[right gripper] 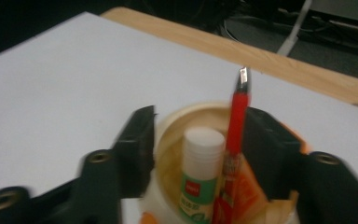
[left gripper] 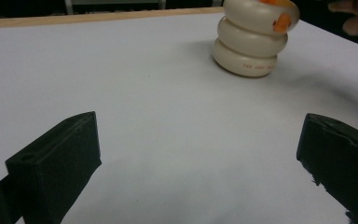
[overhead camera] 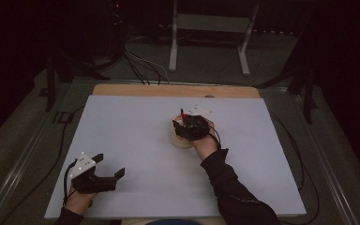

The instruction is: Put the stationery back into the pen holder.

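Observation:
A cream ribbed holder (overhead camera: pixel 180 140) (left gripper: pixel 251 42) stands near the middle of the white table (overhead camera: pixel 122 122). Inside it, the right gripper view shows a white-capped glue stick (right gripper: pixel 203 158) and an upright red pen (right gripper: pixel 237 116), ringed by the holder's rim (right gripper: pixel 177 126). My right gripper (overhead camera: pixel 187 126) (right gripper: pixel 198 135) hovers over the holder's mouth, jaws apart on either side of the glue stick and pen, pressing on neither. The pen's tip (overhead camera: pixel 183 112) pokes up beyond the gripper. My left gripper (overhead camera: pixel 109 165) (left gripper: pixel 200 149) rests open at the near left, nothing between its jaws.
The table's wooden far edge (overhead camera: pixel 178 90) runs behind the holder. Beyond it, on the dark floor, are cables (overhead camera: pixel 140 65) and a white metal stand (overhead camera: pixel 211 28). Another cable (overhead camera: pixel 295 150) trails past the table's right edge.

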`<action>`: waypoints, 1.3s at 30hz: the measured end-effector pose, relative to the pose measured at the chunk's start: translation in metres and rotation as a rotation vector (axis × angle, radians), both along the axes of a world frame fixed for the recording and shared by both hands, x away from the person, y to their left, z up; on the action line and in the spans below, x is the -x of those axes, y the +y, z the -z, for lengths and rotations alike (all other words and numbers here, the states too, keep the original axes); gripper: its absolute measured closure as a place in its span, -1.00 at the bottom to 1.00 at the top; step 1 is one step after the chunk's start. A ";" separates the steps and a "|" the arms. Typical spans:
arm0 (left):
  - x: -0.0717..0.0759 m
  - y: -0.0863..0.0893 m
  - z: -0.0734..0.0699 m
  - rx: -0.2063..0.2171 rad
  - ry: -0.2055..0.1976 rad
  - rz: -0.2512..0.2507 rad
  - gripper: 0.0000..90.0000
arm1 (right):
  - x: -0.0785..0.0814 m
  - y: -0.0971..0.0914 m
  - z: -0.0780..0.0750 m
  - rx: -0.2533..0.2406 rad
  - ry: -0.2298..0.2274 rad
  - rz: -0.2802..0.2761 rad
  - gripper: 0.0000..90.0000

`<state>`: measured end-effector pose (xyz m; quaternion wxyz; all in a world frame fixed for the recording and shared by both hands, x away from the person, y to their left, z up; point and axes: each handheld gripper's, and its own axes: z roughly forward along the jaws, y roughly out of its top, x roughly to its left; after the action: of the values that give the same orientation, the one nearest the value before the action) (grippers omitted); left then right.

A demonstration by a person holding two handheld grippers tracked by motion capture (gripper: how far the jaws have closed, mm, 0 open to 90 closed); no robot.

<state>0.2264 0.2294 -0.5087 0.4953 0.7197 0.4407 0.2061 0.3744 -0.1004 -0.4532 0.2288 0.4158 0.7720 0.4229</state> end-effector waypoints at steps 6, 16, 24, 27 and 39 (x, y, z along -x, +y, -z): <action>0.000 0.000 0.000 -0.001 0.000 0.001 -1.00 | 0.004 -0.005 -0.017 -0.051 -0.022 -0.032 -0.38; 0.000 -0.001 0.000 0.000 0.000 0.002 -1.00 | 0.002 -0.021 -0.033 -0.103 0.012 -0.131 -0.83; 0.000 -0.001 0.000 -0.003 0.006 0.006 -1.00 | 0.005 -0.031 -0.039 -0.094 0.013 -0.205 -0.97; 0.000 -0.001 0.000 -0.001 0.004 0.007 -1.00 | 0.007 -0.035 -0.041 -0.066 -0.002 -0.215 -1.00; 0.001 -0.001 -0.001 0.000 -0.003 0.010 -1.00 | 0.016 -0.059 -0.043 -0.019 -0.024 -0.219 -1.00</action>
<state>0.2256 0.2285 -0.5081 0.4970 0.7215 0.4365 0.2047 0.3581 -0.1598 -0.4106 0.1864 0.3260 0.8061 0.4574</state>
